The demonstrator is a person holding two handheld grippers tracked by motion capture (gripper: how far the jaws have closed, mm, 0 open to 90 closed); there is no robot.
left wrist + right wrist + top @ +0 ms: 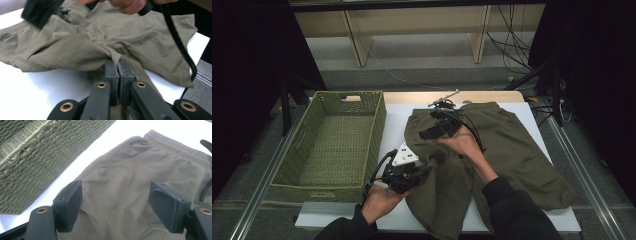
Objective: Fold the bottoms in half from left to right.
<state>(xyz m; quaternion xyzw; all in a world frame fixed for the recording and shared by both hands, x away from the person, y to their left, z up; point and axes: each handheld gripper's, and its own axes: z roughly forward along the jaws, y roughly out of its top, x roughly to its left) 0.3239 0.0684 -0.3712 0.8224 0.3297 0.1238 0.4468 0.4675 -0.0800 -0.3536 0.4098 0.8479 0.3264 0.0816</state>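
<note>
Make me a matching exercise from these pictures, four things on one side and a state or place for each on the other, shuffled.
Things:
1. left gripper
2. right gripper
3. basket
4. shorts

States or places:
A. woven, green, left of the white table top
B. open above olive cloth
C. shut on a fold of cloth
D. olive, spread on the white top

Pairs: 1-C, 2-B, 3-A, 4-D

Basket left — shorts right
</note>
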